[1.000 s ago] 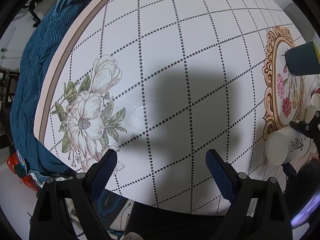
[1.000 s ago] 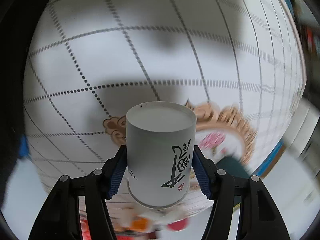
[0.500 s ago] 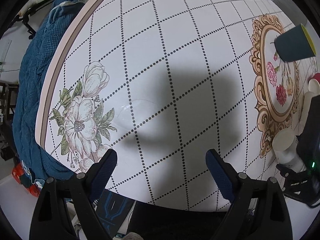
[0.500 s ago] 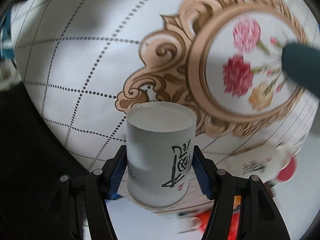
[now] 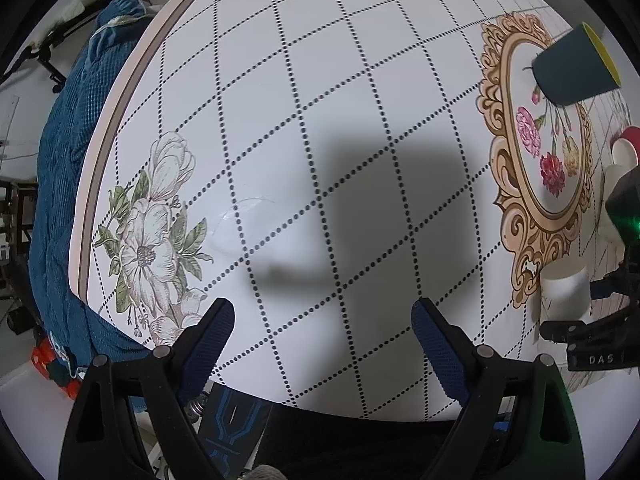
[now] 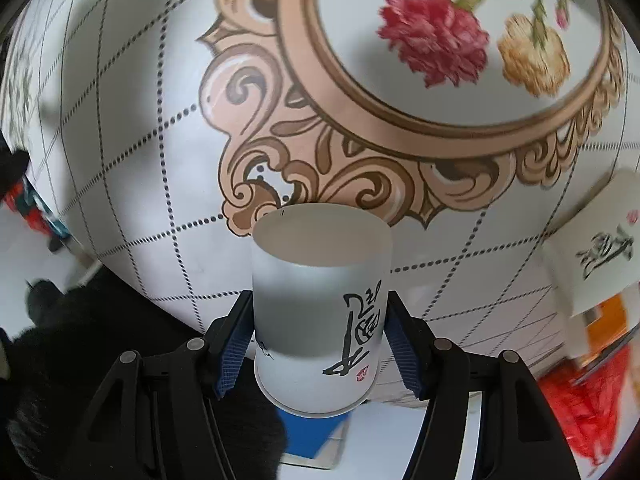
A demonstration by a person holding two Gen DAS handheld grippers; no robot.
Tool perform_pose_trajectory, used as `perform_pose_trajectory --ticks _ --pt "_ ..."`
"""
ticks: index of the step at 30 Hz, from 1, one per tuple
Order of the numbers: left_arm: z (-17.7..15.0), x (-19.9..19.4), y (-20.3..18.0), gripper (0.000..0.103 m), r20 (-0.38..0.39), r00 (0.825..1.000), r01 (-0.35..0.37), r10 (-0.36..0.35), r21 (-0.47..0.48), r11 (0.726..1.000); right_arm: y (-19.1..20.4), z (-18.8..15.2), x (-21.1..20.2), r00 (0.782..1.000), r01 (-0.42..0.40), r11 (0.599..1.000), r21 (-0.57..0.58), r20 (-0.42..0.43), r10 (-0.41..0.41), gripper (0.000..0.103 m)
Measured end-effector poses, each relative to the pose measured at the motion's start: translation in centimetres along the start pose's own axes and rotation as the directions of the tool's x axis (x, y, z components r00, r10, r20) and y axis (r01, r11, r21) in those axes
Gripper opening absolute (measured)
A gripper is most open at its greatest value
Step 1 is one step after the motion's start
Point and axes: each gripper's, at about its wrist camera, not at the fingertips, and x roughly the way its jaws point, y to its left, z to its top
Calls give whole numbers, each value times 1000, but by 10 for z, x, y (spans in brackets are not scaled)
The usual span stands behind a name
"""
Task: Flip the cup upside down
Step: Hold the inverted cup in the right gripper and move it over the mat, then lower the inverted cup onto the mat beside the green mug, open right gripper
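My right gripper point(image 6: 320, 336) is shut on a white paper cup point(image 6: 318, 304) with black calligraphy. The cup points along the fingers, its far flat end toward the tablecloth, just above the gold ornamental frame print point(image 6: 360, 152). In the left wrist view the same cup point(image 5: 566, 292) shows at the far right, upside down and low over the table, held by the right gripper point(image 5: 596, 320). My left gripper point(image 5: 320, 336) is open and empty, hovering over the near table edge.
A dark teal cup with a yellow rim point(image 5: 576, 66) stands upside down at the back right. A second white calligraphy cup point(image 6: 600, 252) and a red-and-white cup point(image 5: 624, 148) are at the right. A blue blanket point(image 5: 64, 160) hangs over the table's left edge.
My right gripper has turned and carried the white cup down toward the tablecloth by the gold frame print. The left gripper has stayed open, shifting only slightly.
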Motion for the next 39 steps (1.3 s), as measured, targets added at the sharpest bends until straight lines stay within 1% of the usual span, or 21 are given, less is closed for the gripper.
perform_pose_trajectory --ticks 3,5,6,8,11,14,17,18,20,22,23,28,30,31,33,35,36,37,39 --pt "1 -1 -14 91 2 1000 -5 5 14 1000 -21 3 -4 1000 -20 999 25 15 19 67" --pt "3 -1 -29 91 2 1000 -9 9 25 1000 -27 -2 1 1000 -24 999 35 12 24 68" --pt "4 -2 -34 91 3 1000 -12 12 32 999 -32 -4 3 1000 -17 999 35 12 16 74" --pt "5 -4 -39 91 3 1000 -15 15 43 999 -42 -8 1 999 6 1000 27 36 -7 80" --pt "10 -3 -51 91 -5 1000 -21 21 51 998 -45 -30 -3 998 5 1000 31 67 -7 81" --pt "15 0 -66 91 -14 1000 -24 25 70 997 -58 -34 -8 995 -24 999 47 98 19 81" --pt "22 2 -84 91 -23 999 -20 23 92 996 -65 -25 -12 993 -20 999 50 118 14 81" --pt "24 3 -90 91 -25 999 -21 23 101 995 -66 -26 -14 992 -19 998 52 124 12 81" --pt "25 6 -98 91 -29 999 -19 22 115 993 -69 -28 -11 991 -27 998 59 131 19 80" --pt "26 8 -101 91 -33 999 -16 20 126 992 -76 -34 -6 989 -32 997 71 146 22 72" --pt "27 9 -105 91 -36 999 -14 19 132 991 -78 -37 -5 988 -40 996 75 151 28 65" --pt "32 9 -109 91 -35 999 -18 23 144 989 -93 -59 -2 975 -63 993 102 219 39 64" --pt "35 8 -111 91 -32 999 -21 26 147 989 -102 -71 -6 962 -86 989 124 267 50 64" --pt "42 6 -115 91 -31 999 -22 27 148 989 -106 -76 -8 955 -96 987 132 290 54 64" --pt "47 4 -116 91 -29 999 -23 28 147 989 -112 -86 -16 935 -120 981 154 350 59 64" --pt "54 1 -119 91 -27 999 -24 28 144 989 -119 -97 -24 904 -150 973 176 422 63 64" --pt "57 0 -121 91 -26 999 -26 30 142 990 -125 -103 -29 884 -169 967 189 464 64 64" --pt "58 -2 -113 91 -26 999 -26 30 140 990 -131 -108 -34 856 -189 961 203 513 60 64" --pt "63 -3 -114 91 -26 999 -28 31 136 990 -137 -115 -41 808 -215 950 225 587 44 64"
